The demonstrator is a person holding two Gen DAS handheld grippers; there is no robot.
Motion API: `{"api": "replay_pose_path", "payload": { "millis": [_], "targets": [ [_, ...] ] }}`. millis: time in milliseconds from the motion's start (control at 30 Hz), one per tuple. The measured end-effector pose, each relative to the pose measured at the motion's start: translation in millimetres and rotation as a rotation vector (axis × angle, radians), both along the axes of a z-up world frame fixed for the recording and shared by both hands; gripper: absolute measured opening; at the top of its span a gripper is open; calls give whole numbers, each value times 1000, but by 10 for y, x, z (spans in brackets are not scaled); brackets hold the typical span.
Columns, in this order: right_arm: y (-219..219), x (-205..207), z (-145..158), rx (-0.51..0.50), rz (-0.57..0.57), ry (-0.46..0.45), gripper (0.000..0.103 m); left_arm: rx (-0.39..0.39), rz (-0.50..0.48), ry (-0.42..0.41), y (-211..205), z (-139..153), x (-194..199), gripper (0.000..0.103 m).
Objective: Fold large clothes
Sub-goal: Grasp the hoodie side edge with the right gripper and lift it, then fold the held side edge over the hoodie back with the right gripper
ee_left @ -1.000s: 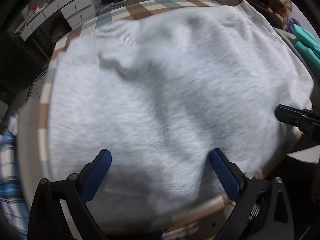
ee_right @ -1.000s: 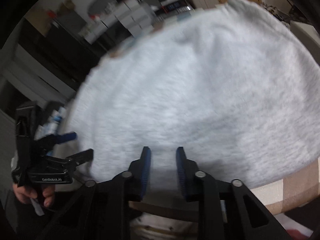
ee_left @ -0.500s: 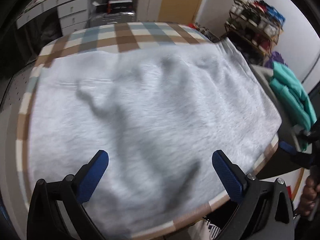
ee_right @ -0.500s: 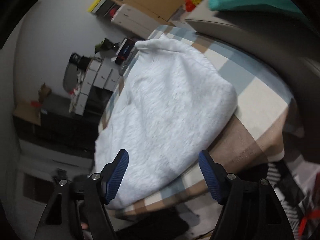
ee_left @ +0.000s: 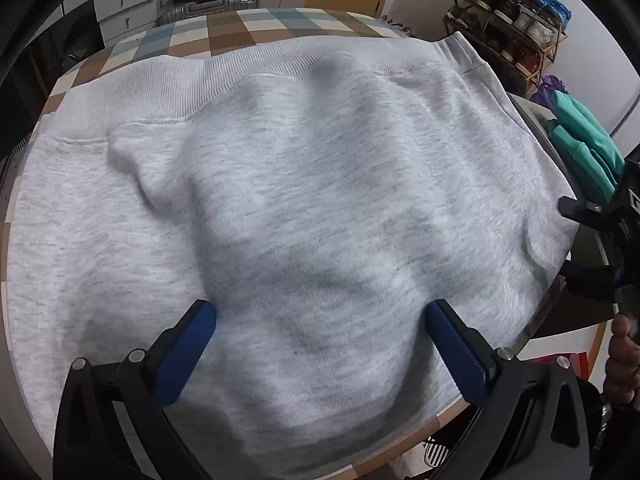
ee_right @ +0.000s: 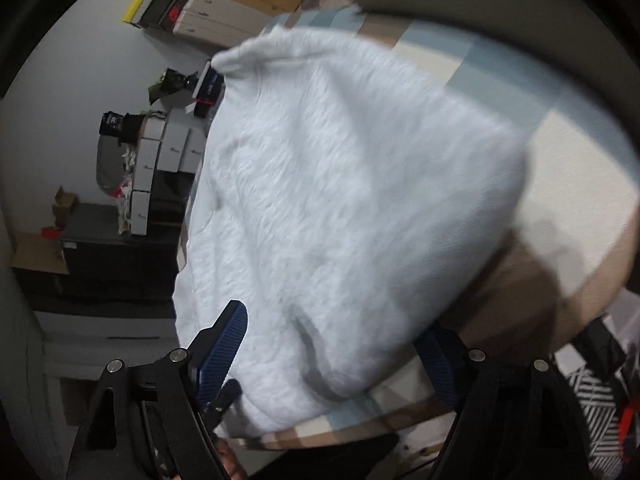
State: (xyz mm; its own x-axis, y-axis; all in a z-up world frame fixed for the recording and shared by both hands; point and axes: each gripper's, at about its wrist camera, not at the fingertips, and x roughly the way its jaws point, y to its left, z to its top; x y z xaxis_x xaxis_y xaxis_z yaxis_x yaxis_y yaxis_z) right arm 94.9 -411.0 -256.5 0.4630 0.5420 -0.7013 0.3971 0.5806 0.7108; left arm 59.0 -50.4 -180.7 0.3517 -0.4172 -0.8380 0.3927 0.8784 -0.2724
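Grey sweatshirt (ee_left: 304,208) lies spread across most of the checked table (ee_left: 224,28), ribbed hem toward the far side, a few soft ridges running through the middle, its near edge draped right at the table rim. Likely trouble: the cloth is thick and slack, so a bite taken on one layer only, or too close to the rim, could drag the whole garment toward the edge instead of lifting a clean fold; the ridges would then get trapped inside the fold. The right-hand side sits near the table's corner, and a sideways tug there might pull it off. Left gripper (ee_left: 320,344) hangs over the near middle of the sweatshirt, tilted steeply down, jaws spread wide with fabric below them but nothing pinched. Right gripper (ee_right: 336,360) is rolled over on its side at the garment's right edge, pointing down across the cloth; its jaws are opening, wide apart now, the sweatshirt's edge lying between the blue pads (ee_right: 224,344) but not pressed by them. From the left view it shows at the far right with the person's hand (ee_left: 620,360) beneath it.
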Motion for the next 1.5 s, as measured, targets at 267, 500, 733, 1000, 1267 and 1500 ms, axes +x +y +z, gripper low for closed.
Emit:
{"api": "replay_pose_path", "payload": {
  "millis": [267, 500, 733, 1000, 1267, 1500],
  "targets": [
    [124, 146, 72, -216, 8, -169, 83, 4, -8, -4, -62, -5, 17, 102],
    [-21, -47, 164, -180, -46, -267, 22, 11, 10, -13, -66, -8, 2, 102],
    [329, -136, 539, -273, 76, -483, 29, 16, 20, -16, -65, -17, -10, 102],
    [125, 108, 142, -310, -15, -224, 44, 24, 17, -17, -82, -15, -14, 102],
    [168, 333, 125, -330, -27, -209, 54, 27, 15, -16, -89, -19, -5, 102],
    [274, 118, 441, -415, 40, -407, 23, 40, 20, -15, -112, -20, 2, 102]
  ]
}}
